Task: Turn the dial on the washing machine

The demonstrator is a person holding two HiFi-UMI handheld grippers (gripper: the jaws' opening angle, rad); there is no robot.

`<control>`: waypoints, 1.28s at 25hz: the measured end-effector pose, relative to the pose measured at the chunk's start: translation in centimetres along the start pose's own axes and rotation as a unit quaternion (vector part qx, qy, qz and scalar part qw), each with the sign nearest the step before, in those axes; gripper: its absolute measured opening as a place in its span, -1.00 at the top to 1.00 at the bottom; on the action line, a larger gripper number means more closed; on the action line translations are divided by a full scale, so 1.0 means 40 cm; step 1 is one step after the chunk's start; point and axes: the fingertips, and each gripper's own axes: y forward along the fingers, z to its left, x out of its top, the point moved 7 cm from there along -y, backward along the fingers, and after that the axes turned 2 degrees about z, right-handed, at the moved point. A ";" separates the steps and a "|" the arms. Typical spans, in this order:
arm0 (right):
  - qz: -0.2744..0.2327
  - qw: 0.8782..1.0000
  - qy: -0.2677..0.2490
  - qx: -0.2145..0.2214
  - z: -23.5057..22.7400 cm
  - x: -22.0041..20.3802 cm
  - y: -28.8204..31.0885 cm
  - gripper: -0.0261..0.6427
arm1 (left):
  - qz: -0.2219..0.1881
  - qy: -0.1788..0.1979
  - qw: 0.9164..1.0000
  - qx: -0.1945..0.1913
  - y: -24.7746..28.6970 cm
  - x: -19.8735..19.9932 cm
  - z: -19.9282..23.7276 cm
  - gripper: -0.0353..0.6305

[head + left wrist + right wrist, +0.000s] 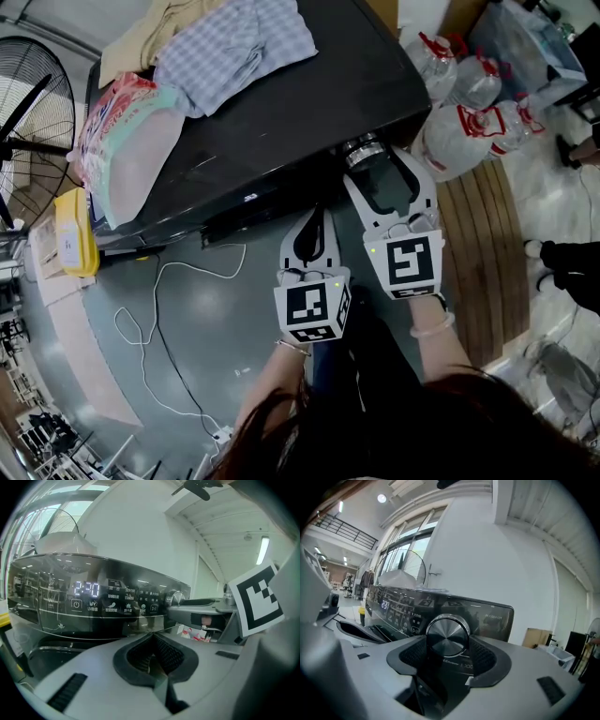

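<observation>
Grey concrete floor point(187, 309) of a workshop hall, with a white cable point(159, 328) looped across it, a standing fan point(28, 103) at the left edge, and large water bottles point(469, 103) beside wooden planks point(487, 234) at the right. In the middle, a black washing machine point(300, 103), its top loaded with a checked cloth point(234, 47), a beige cloth point(155, 28) and a printed plastic bag point(127, 141). Only from the head view: that load, and both grippers side by side at the machine's front edge. At the front's right end, right gripper point(375, 161) closed on the dial point(361, 150). In the right gripper view, brushed-metal dial point(447, 634) held between the ribbed pads point(480, 653), touched on each side. Just left of it, left gripper point(317, 217), clear of the control panel point(117, 606), jaws fully together with nothing in them. Only from the left gripper view: lit display point(86, 590) reading 2:20, a power symbol and "UV" beneath, and rows of white Chinese labels too small to read. Same display in the right gripper view, digits blurred. Faint lettering under the dial, not legible.
</observation>
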 end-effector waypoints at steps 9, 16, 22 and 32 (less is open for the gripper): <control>-0.009 0.998 0.059 0.006 -0.003 -0.006 -0.003 0.05 | 0.000 -0.001 1.000 0.001 0.004 -0.001 0.005 0.84; -0.027 0.979 0.199 0.022 -0.012 -0.024 -0.003 0.05 | 0.004 -0.001 1.000 0.000 0.008 -0.007 0.004 0.84; -0.035 0.973 0.229 0.022 -0.013 -0.027 -0.001 0.04 | 0.003 0.000 1.000 -0.001 0.012 -0.004 0.005 0.84; -0.012 0.995 0.102 0.018 -0.009 -0.014 -0.002 -0.01 | 0.005 0.000 1.000 0.004 0.008 -0.009 0.009 0.84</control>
